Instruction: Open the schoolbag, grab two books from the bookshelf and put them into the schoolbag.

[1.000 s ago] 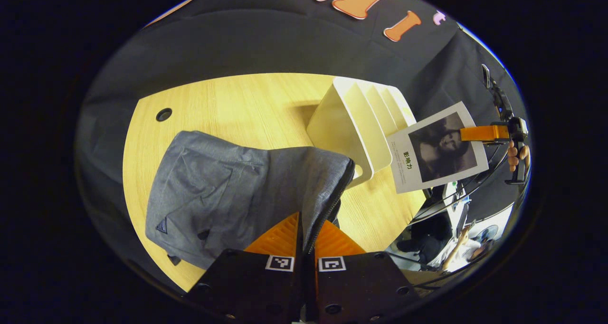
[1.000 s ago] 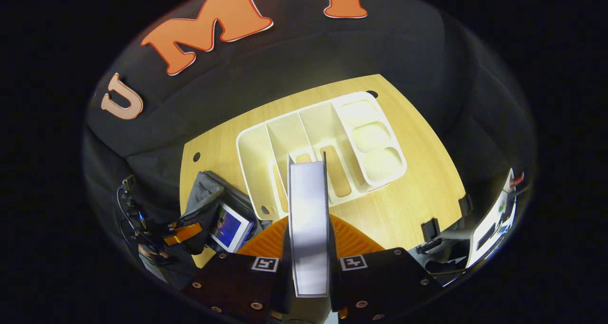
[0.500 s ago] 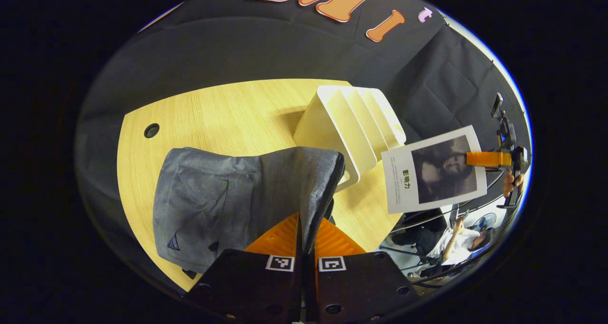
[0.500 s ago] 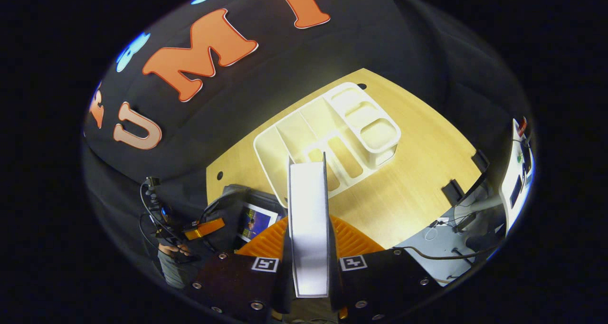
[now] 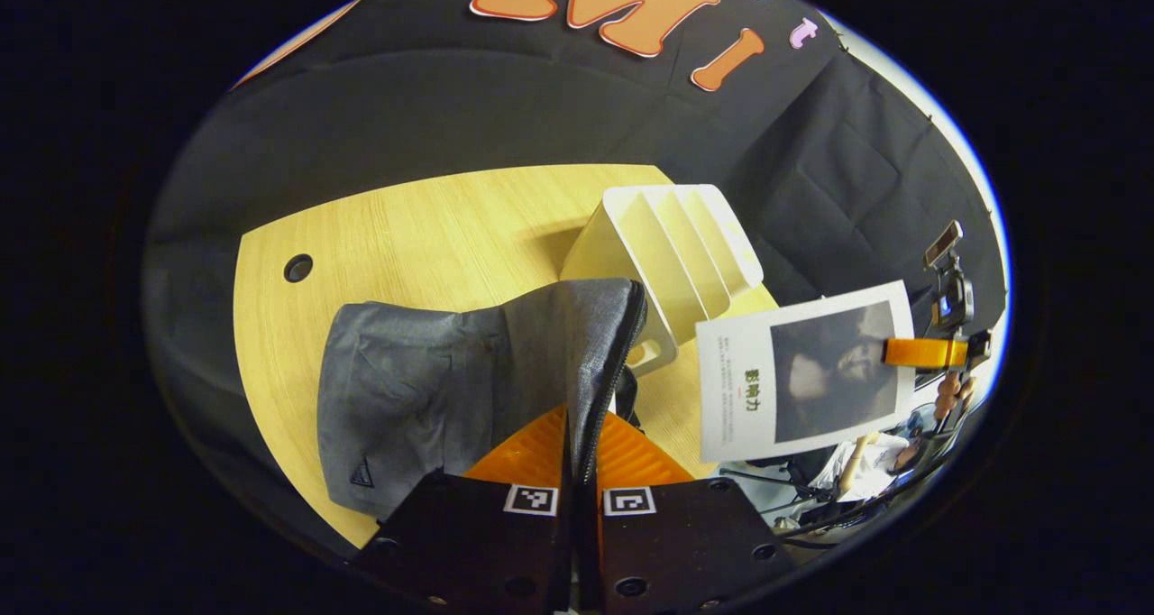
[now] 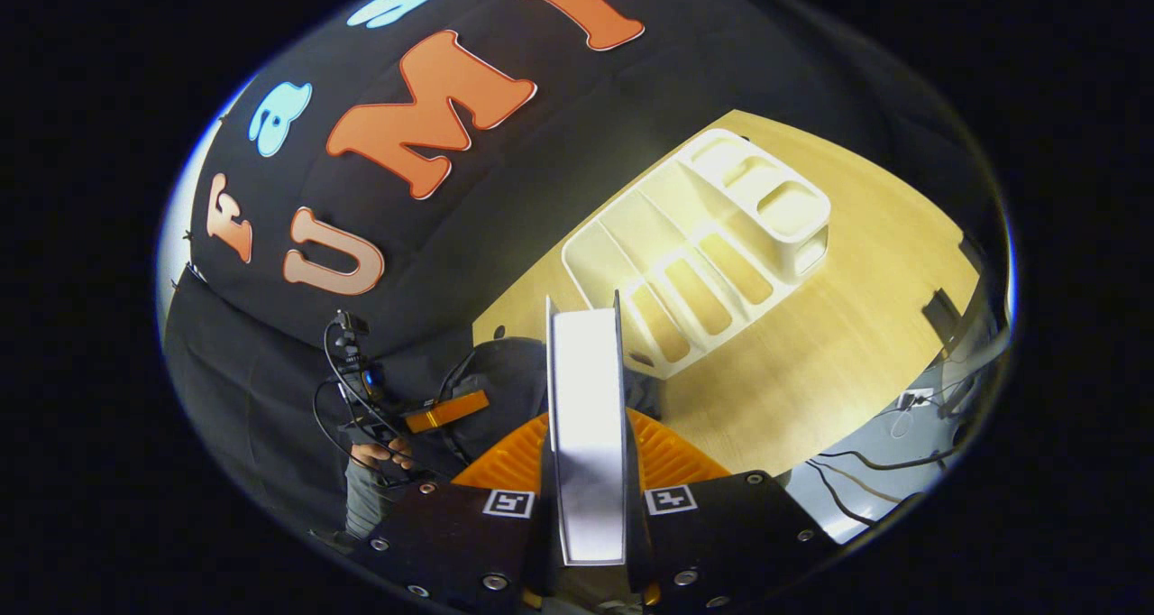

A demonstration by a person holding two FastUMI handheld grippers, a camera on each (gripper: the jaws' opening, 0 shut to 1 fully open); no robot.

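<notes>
Grey fabric schoolbag (image 5: 433, 371) lay on the wooden table (image 5: 406, 227), its zipper edge clamped between the left gripper (image 5: 579, 444) jaws. Beyond them stood the white plastic bookshelf (image 5: 672, 245). Right gripper (image 6: 586, 435) jaws pinched 1 white-covered book (image 6: 586, 417) upright.

Both views are bright at the centre and fall off toward dark, strongly curved edges, where the fisheye bends straight lines. Light from above falls hard on the bench (image 5: 406, 227), and the white bookshelf (image 6: 703, 245) glows almost overexposed in the right gripper view. The book (image 6: 588, 417) edge shows glare. The schoolbag (image 5: 451, 362) casts a soft shadow.
</notes>
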